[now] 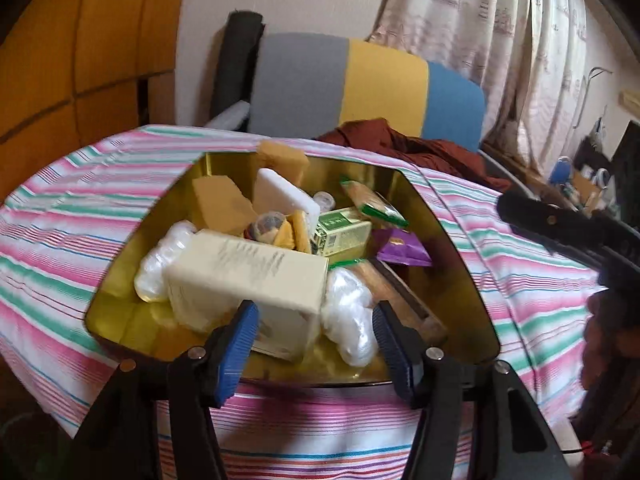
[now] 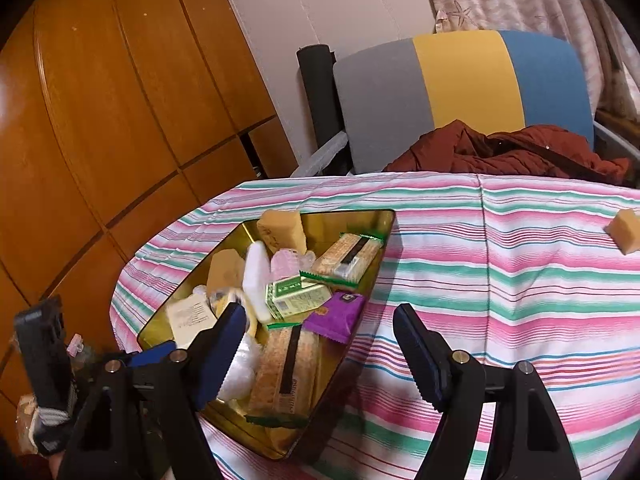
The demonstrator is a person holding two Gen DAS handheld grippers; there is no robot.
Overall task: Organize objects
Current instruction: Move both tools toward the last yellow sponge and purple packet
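The left gripper [image 1: 316, 334] hangs spread over the near end of the gold tin [image 1: 460, 236], its pads either side of the cream box [image 1: 248, 276] without pressing it. The box leans on a loose heap, so a nudge could tip it onto the striped cloth [image 1: 540, 280]. The right gripper [image 2: 320, 354] stands wide and empty, the tin's rim just ahead. One sponge block [image 2: 624, 230] waits far off to its right, cut by the frame. Blur hides the small items mid-tin.

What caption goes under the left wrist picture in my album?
Open left gripper hovering over a gold tin packed with a cream box, snacks and sponges, on a striped cloth.
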